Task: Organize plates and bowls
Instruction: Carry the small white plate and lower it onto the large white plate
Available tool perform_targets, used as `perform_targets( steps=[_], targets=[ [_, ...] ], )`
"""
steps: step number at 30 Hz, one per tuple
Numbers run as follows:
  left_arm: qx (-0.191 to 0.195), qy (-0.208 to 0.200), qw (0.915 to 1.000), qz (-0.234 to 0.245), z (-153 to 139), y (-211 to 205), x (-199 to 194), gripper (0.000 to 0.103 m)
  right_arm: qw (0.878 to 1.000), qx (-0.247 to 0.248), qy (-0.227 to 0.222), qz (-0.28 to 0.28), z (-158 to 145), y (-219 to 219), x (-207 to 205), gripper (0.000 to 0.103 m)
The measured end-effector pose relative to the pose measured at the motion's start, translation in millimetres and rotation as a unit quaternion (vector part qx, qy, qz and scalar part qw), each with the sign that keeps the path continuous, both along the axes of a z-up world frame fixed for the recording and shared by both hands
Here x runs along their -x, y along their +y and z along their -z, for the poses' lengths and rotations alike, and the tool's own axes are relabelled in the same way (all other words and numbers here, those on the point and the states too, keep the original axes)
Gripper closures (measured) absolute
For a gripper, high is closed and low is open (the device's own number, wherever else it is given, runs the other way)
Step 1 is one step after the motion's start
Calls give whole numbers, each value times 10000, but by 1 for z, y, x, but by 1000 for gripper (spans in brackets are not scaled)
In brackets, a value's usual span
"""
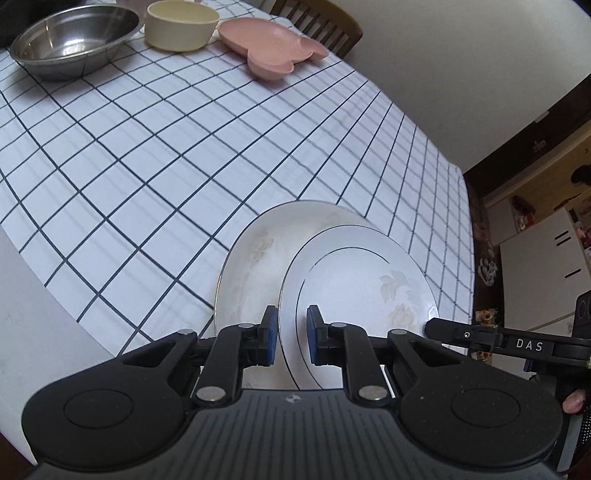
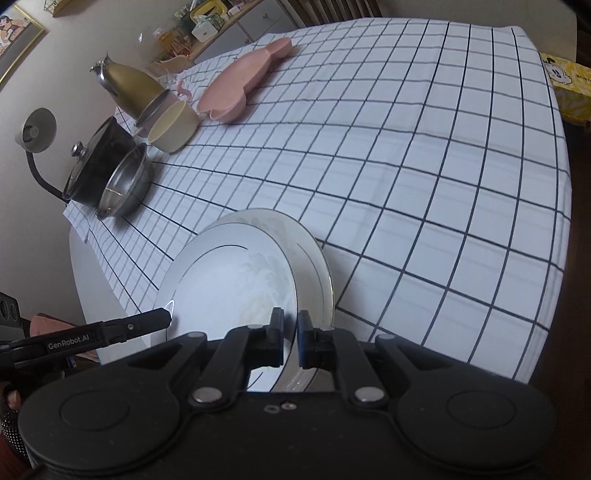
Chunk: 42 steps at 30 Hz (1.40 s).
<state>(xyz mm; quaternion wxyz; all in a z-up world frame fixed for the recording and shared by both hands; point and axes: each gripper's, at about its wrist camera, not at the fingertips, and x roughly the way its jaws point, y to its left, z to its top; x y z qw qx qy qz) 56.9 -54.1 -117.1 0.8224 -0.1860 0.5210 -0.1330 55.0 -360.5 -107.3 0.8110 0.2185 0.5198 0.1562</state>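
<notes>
A white plate with a thin silver ring (image 1: 362, 280) (image 2: 229, 280) is held at both sides, partly over a larger white plate (image 1: 251, 251) (image 2: 314, 258) on the checked tablecloth. My left gripper (image 1: 291, 332) is shut on the upper plate's left rim. Opposite it, my right gripper (image 2: 290, 336) is shut on the right rim. Each gripper's fingers (image 1: 443, 328) (image 2: 155, 317) show at the plate's edge in the other view. I cannot tell whether the two plates touch.
At the far side of the table (image 1: 147, 147) stand a steel bowl (image 1: 74, 40) (image 2: 125, 184), a cream bowl (image 1: 181, 26) (image 2: 173, 125) and a pink shaped plate (image 1: 269, 48) (image 2: 240, 85). A lidded black pot (image 2: 92, 166) and a gold flask (image 2: 129, 88) stand beside them. A wooden chair (image 1: 321, 22) stands behind.
</notes>
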Motion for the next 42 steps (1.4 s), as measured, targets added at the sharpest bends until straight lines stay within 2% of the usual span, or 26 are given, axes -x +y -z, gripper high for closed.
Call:
perform_targets(
  steps=[12, 20, 33, 38, 42],
  targets=[
    [-258, 147, 9996, 39, 18, -5, -12, 87, 9998, 36, 163, -50, 22, 3, -11, 95],
    [-270, 171, 9995, 39, 20, -4, -14, 87, 9998, -13, 184, -63, 26, 4, -17, 95],
    [-50, 249, 9997, 51, 19, 9, -20, 87, 9997, -36, 246, -74, 27, 4, -22, 96],
    [-145, 181, 9997, 99, 14, 11, -19, 87, 9997, 9, 225, -136, 26, 5, -23, 96],
    [-142, 126, 9998, 44, 9, 15, -15, 87, 9994, 144, 205, -248, 22, 10, -23, 92]
  ],
)
